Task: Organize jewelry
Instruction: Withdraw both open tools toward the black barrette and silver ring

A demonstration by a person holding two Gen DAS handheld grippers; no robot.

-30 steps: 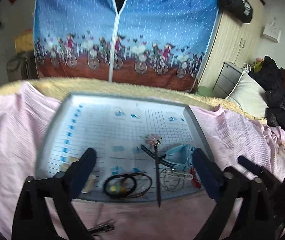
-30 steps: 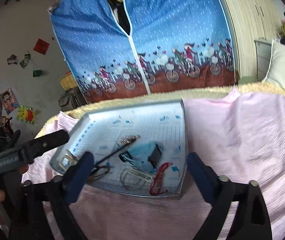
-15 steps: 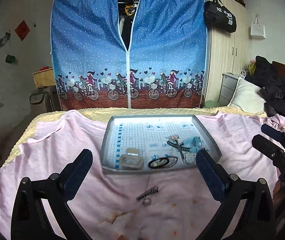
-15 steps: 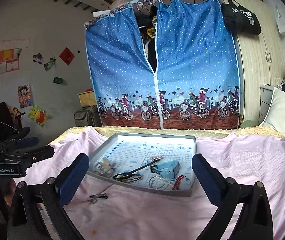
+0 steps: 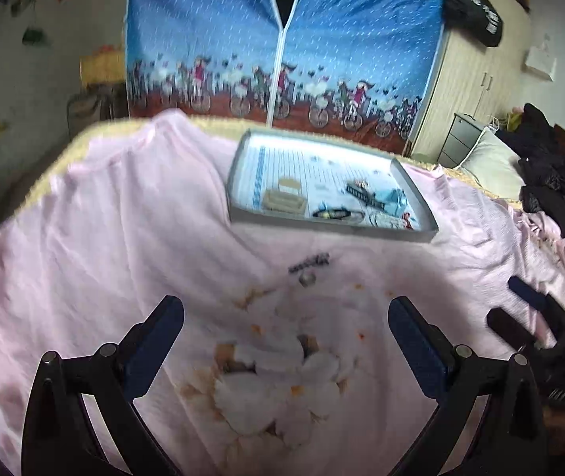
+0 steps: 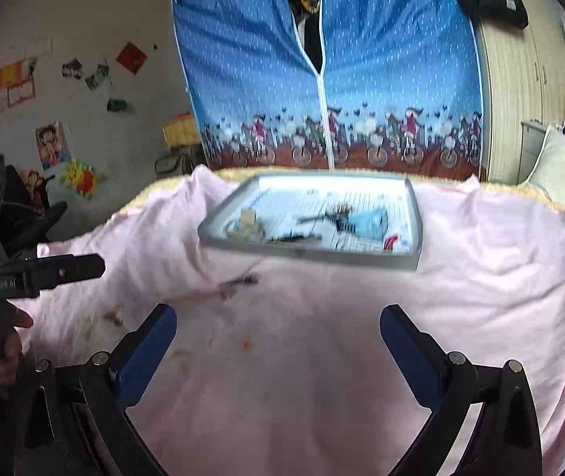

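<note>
Seemingly between pickups, both the left hand-held gripper [image 5: 285, 331] and the right hand-held gripper [image 6: 278, 335] hung spread and empty over the bed [image 6: 480, 297], so next what looked like a dark clip [image 5: 309, 264] lying short of the tray [image 5: 322, 227] wanted one lowered astride it.

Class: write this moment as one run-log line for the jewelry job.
left tool: open, empty | right tool: open, empty | tray: holds jewelry | dark clip: on pink sheet, outside tray

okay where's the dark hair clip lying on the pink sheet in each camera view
Left wrist: the hair clip lies just above centre, on the pink sheet in front of the tray.
Right wrist: the blurred clip is left of centre, below the tray's left corner.
Shared landmark: the tray's near rim.
</note>
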